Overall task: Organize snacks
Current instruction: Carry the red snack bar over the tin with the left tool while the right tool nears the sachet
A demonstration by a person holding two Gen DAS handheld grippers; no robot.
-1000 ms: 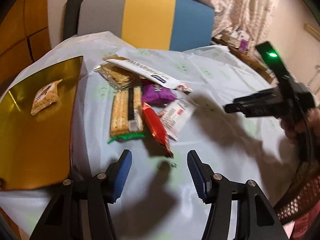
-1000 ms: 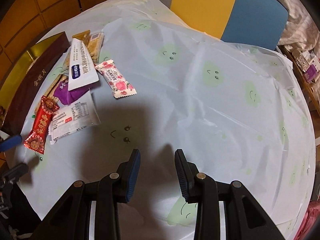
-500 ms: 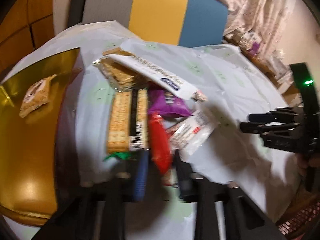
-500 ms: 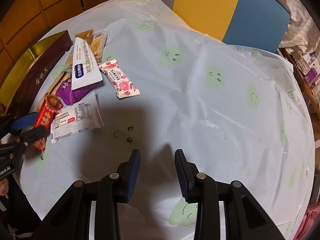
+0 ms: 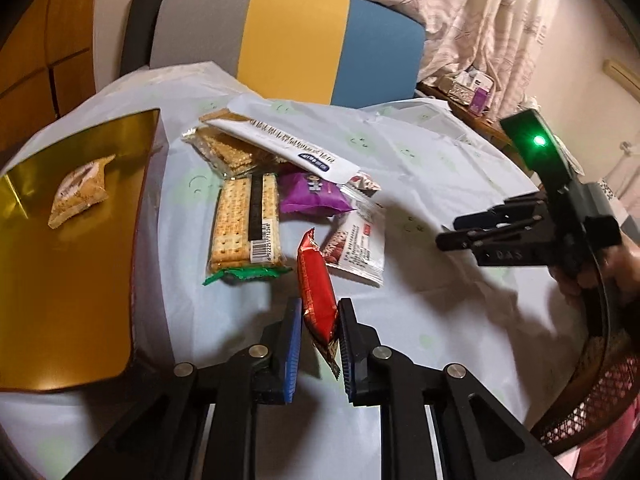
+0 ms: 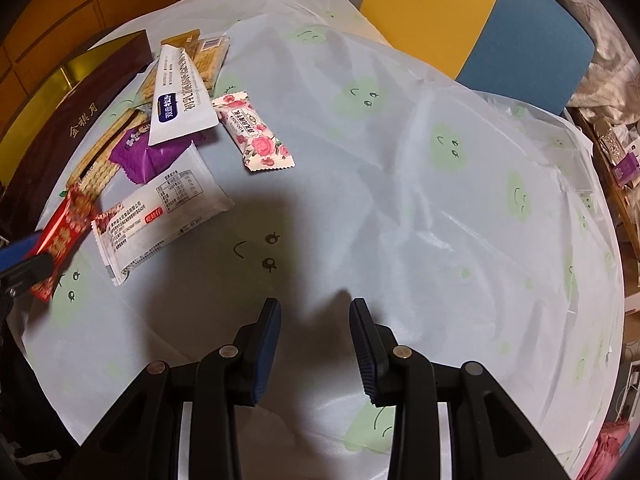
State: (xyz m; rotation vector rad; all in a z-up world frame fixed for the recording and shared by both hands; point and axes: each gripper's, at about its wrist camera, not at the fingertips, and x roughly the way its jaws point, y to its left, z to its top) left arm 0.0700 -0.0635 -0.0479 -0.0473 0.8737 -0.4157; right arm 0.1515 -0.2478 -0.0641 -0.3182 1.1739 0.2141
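Red foil marks the item in hand: the red snack packet [image 5: 317,296] sits between the blue pads of the left gripper [image 5: 318,334], which is closed on its lower half. The packet's long axis runs away from the gripper, roughly in line with the fingers, and its far end appears raised off the tablecloth [image 5: 420,292].

Destination, as judged from the task: the gold-lined box [image 5: 72,264], which lies to the left of the left gripper, just beside the snack pile. One small wrapped biscuit [image 5: 80,190] already rests in it. The coming move therefore calls for a leftward carry over the box's near wall; the packet must be lifted above that edge.

The cracker pack [image 5: 244,224] lies just left of the held packet, so a low sweep risks dragging it. The white pouch [image 5: 358,244] lies just right.

The right gripper [image 6: 314,344] hangs open over bare cloth, well apart from the pile, holding nothing. The left gripper is nearer the box.
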